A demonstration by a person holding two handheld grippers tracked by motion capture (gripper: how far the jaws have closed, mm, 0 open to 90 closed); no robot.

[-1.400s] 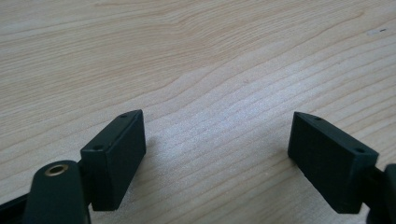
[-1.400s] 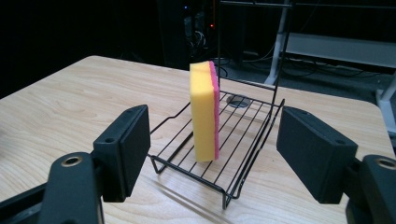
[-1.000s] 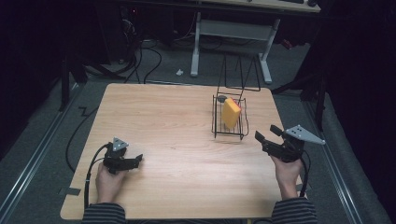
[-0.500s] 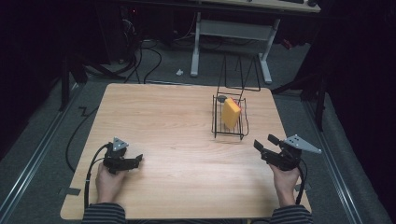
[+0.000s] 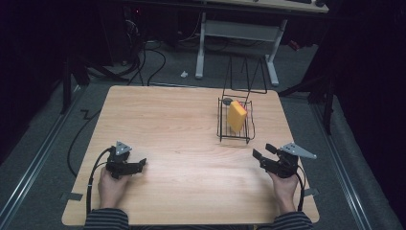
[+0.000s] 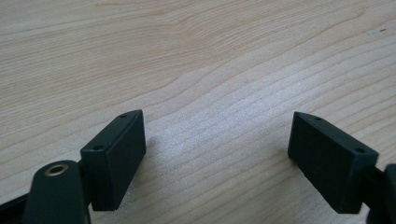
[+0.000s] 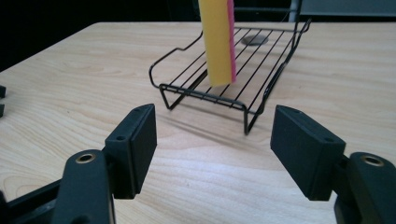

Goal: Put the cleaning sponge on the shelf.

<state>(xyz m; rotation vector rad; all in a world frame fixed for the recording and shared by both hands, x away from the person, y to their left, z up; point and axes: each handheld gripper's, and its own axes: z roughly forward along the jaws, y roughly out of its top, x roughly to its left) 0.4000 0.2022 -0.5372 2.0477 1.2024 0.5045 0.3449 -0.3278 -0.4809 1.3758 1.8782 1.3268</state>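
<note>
Dark surroundings frame our pale wooden table; our right gripper has sunk toward its right edge, jaws narrowing but apart and empty, short of the yellow sponge in the black wire rack; left gripper gapes idle.

Bare light-wood desk across the left and middle, nothing in the way there. Only obstacle: black wire rack right of centre toward the far edge, yellow-and-pink sponge standing upright in it. Open desk between the rack's near end and right gripper.
</note>
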